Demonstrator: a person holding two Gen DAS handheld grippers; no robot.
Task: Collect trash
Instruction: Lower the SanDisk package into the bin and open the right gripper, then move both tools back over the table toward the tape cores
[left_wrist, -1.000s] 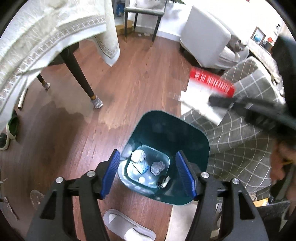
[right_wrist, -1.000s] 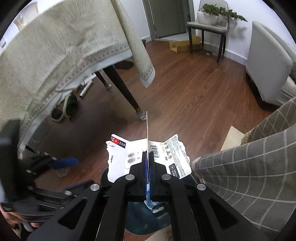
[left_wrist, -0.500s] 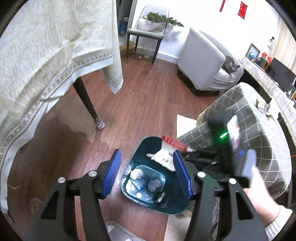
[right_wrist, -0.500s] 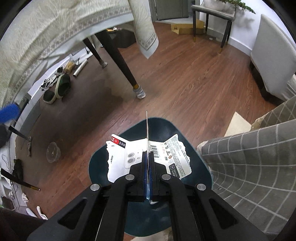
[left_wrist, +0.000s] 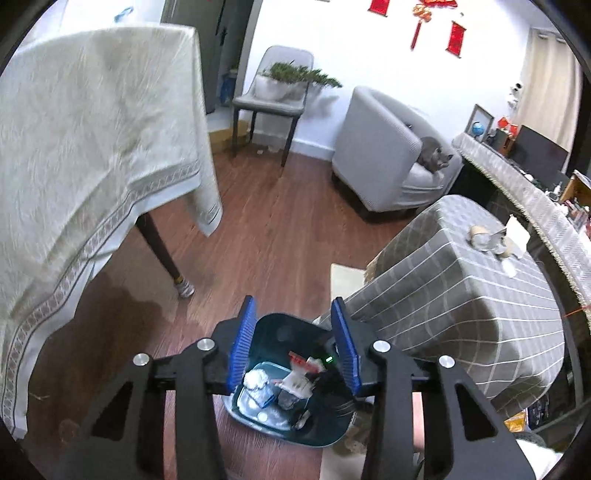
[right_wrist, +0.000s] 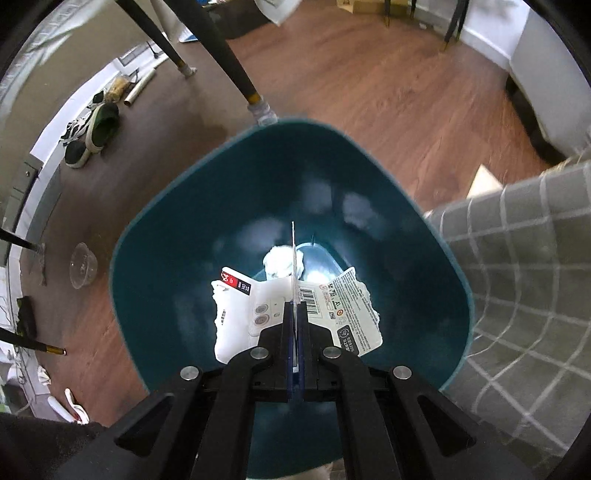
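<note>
The right gripper (right_wrist: 294, 317) hangs right over the mouth of the teal bin (right_wrist: 155, 236), its jaws pressed tight on a torn white package (right_wrist: 240, 314) with a barcode and a red corner label. The package stands on edge between the blue pads, its two flaps splayed out to either side, held above the bin's inside rather than lying in it. Down at the bottom of the bin sits a crumpled white wad (right_wrist: 280, 260).

The left gripper (left_wrist: 293, 354) is well above the bin (left_wrist: 280, 332), jaws spread wide with nothing between them, looking down into it. From there the package (left_wrist: 301, 376) shows inside the bin's opening, beside a foil ball (left_wrist: 256, 380) and other scraps. The bin stands on the wood floor (left_wrist: 266, 240), just beside the grey checked cloth (left_wrist: 461, 295), near a dark table leg (left_wrist: 159, 251).
</note>
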